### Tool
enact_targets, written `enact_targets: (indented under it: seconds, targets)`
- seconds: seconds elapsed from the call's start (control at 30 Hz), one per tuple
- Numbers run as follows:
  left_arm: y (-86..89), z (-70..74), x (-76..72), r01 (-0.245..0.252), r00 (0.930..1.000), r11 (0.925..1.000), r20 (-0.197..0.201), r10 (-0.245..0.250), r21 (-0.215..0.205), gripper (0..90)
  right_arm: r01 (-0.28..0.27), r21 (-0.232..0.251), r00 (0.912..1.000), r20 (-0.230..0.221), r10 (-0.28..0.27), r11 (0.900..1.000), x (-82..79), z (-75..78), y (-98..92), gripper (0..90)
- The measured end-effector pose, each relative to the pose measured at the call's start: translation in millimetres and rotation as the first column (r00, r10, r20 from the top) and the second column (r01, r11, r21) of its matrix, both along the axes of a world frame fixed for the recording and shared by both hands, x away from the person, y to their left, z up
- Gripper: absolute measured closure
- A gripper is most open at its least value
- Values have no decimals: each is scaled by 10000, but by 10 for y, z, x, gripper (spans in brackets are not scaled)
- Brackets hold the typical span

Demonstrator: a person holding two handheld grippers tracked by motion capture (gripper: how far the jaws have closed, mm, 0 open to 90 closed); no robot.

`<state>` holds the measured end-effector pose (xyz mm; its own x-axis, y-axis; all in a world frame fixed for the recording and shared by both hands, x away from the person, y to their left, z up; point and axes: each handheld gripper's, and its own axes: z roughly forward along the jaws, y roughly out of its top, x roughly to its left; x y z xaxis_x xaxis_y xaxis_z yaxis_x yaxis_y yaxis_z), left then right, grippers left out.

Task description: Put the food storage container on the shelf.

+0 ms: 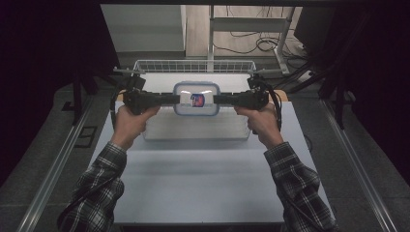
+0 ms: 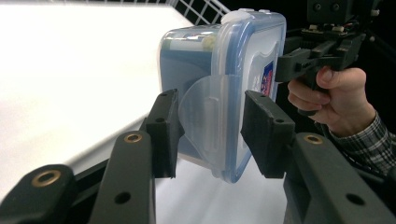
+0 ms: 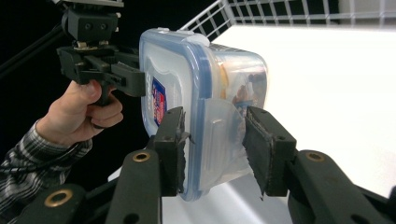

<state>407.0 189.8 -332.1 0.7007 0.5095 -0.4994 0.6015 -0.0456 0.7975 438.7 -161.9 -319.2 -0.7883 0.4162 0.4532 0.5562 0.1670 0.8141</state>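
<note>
Clearly, both grippers hold one plastic container (image 1: pixel 196 98) between them, lifted above the white table (image 1: pixel 203 179), in front of the wire basket (image 1: pixel 193 65) at the far edge. It is a rounded rectangular food box with a transparent body and a clear lid that has a blue sealing rim. On the lid sits a small red and blue sticker (image 1: pixel 197 100). In the high view the lid faces up toward the camera. Through the wall in the right gripper view, some orange and dark contents are visible, but I cannot tell what they are.

The left gripper (image 2: pixel 211 130) grasps one short end; its two black pads press on the box from both sides, around the translucent locking flap (image 2: pixel 205 116). The right gripper (image 3: pixel 214 149) takes the opposite short end in the same way, pads pinching lid side and body side around the other flap (image 3: pixel 222 140).
</note>
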Motion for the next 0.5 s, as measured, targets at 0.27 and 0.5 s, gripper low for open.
enact_targets:
  seconds: [0.27, 0.5]
  targets:
    - [18, 14, 280, -66, 9994, 9999, -348, 62, -112, 576, 278, 69, 9993, -263, -276, 9996, 257, 34, 31, 582]
    - [16, -122, 467, -136, 9977, 9996, -673, 118, -262, 573, 555, 83, 9965, -632, -549, 9984, 435, -56, 41, 577]
